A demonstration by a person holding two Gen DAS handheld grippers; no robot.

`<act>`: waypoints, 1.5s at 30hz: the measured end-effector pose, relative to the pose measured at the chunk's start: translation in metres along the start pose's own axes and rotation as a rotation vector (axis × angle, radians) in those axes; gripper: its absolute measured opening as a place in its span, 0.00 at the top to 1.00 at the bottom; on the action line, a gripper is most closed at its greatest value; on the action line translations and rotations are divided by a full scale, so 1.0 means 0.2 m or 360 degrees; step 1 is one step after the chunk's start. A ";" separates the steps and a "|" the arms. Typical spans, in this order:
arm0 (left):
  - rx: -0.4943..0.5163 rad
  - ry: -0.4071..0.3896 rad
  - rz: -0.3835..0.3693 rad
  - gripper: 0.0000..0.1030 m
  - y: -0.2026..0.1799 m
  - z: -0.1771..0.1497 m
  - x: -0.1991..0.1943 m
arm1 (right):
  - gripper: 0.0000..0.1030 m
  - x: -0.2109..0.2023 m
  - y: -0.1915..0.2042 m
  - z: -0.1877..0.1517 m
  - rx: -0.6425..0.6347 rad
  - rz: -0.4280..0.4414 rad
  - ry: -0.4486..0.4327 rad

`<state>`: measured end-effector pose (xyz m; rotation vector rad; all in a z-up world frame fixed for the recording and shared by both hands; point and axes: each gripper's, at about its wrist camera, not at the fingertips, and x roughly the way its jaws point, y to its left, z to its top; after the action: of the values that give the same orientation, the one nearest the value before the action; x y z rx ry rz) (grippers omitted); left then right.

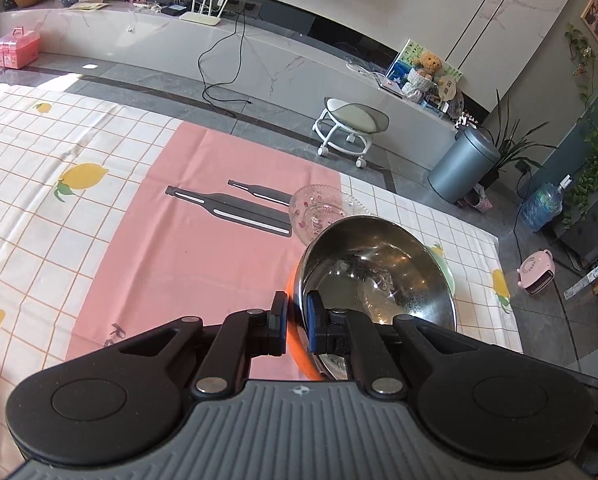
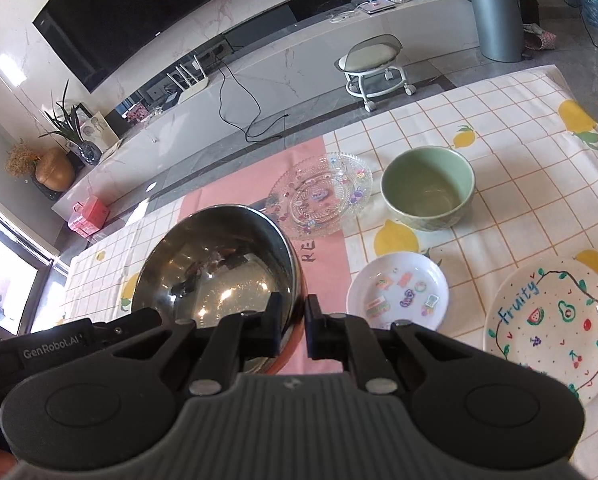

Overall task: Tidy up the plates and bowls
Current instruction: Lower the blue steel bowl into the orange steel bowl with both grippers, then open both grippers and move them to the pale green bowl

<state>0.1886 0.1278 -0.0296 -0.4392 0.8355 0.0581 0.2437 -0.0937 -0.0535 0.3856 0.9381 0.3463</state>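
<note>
Left wrist view puts the steel bowl (image 1: 379,276) right at the left gripper (image 1: 297,320), whose fingers are drawn nearly together on the bowl's near rim, one pad inside and one outside, so the bowl sits tilted in its grip above the pink mat (image 1: 187,248). An orange edge shows beneath the bowl's rim.

From the right wrist view, the same steel bowl (image 2: 219,264) has its rim pinched by the right gripper (image 2: 293,322) too, jaws narrowed to a slim gap around the wall.

Just beyond the steel bowl lies the clear glass plate (image 2: 319,196), straddling the mat's edge. Further right of the steel bowl stands the green bowl (image 2: 427,192), upright on the lemon tablecloth (image 2: 519,120). Near the steel bowl's right side rests the small sticker plate (image 2: 399,292), and beyond that, well apart from the steel bowl, the "Fruity" plate (image 2: 551,324).
</note>
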 end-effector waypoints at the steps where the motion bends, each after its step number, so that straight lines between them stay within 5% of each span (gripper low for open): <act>1: -0.0005 -0.0009 -0.0002 0.90 0.00 -0.01 -0.04 | 0.91 -0.05 0.01 -0.01 -0.0003 0.0009 -0.0012; 19: -0.0028 -0.0017 -0.0015 0.90 0.02 -0.31 -0.37 | 0.91 -0.51 0.01 -0.39 0.0062 0.0085 -0.0023; 45: -0.0017 0.0131 0.0100 0.91 0.13 -0.47 -0.17 | 0.91 -0.29 0.02 -0.52 -0.0033 -0.0095 0.0108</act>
<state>0.0943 0.1183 -0.0694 -0.4278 0.9306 0.1032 0.1253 -0.0985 -0.0673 0.3277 1.0097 0.3163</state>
